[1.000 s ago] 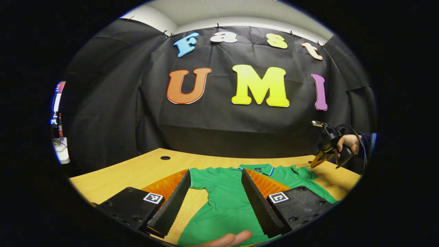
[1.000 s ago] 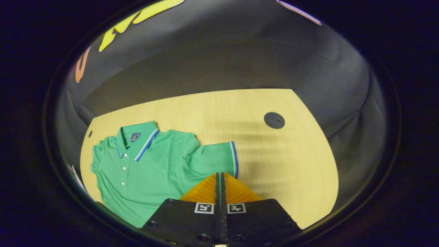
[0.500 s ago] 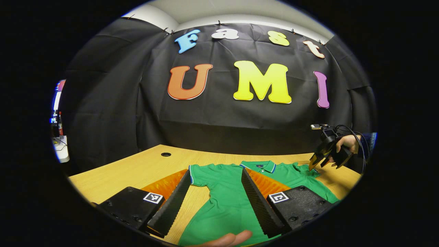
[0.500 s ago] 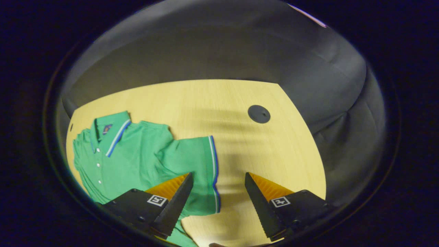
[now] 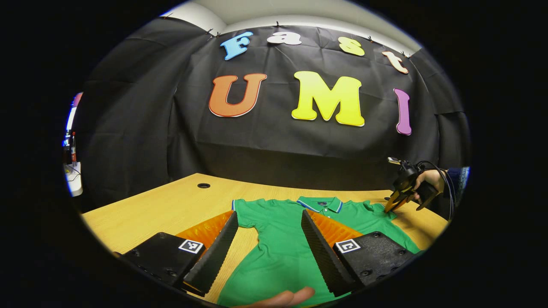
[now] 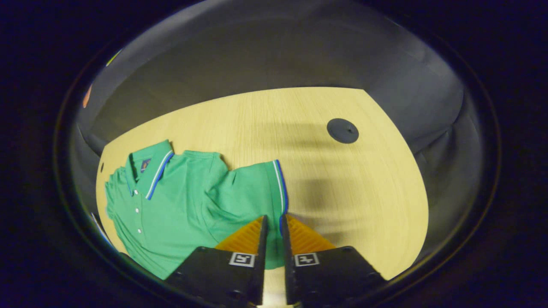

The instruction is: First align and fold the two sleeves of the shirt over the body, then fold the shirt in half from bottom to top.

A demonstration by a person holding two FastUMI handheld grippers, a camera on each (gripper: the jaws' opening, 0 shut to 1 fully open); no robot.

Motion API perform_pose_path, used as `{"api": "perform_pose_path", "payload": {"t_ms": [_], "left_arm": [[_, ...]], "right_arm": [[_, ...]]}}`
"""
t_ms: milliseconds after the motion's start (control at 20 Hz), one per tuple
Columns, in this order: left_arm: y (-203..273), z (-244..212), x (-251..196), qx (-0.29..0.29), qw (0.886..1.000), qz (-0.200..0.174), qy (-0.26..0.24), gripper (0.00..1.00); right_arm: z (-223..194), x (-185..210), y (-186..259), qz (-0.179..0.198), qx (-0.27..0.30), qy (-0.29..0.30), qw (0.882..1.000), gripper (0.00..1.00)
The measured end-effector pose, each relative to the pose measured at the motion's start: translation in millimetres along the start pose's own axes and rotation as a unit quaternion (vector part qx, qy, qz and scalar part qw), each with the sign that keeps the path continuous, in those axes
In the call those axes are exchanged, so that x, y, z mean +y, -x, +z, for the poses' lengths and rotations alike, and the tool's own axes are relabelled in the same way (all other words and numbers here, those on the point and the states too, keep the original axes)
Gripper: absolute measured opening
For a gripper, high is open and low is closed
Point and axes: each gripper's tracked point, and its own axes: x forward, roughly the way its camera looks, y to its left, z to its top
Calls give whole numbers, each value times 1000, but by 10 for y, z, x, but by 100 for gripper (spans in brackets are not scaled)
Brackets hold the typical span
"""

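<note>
The wooden surface (image 6: 342, 192) stretches ahead of both claws, carrying a green polo shirt (image 6: 180, 205) laid flat, collar at the far side. The right claw (image 6: 272, 222) has its fingers drawn nearly together on the striped cuff of the shirt's sleeve (image 6: 261, 188). The left claw (image 5: 269, 220) hovers with fingers wide apart, framing the other sleeve (image 5: 252, 211) and the shirt's body.
</note>
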Motion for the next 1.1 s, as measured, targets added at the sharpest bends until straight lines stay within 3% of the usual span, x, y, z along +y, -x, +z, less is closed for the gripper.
{"api": "perform_pose_path", "payload": {"t_ms": [50, 350, 450, 600, 1100], "left_arm": [[0, 3, 10, 1, 1000, 1, -2, 96], [47, 104, 15, -14, 1000, 3, -14, 96], [69, 135, 8, -19, 1000, 2, -14, 96], [79, 152, -3, -21, 1000, 1, -15, 96], [75, 187, 166, -22, 1000, 13, -19, 96]], "right_arm": [[-3, 1, 18, 4, 2, -5, 1000, 2], [-4, 103, 210, 29, -20, 13, 999, 0], [53, 282, 388, 48, -38, 21, 998, 0], [69, 433, 543, 47, -55, 47, 996, 0], [-354, 1471, 550, 75, -41, 99, 991, 0]]}}
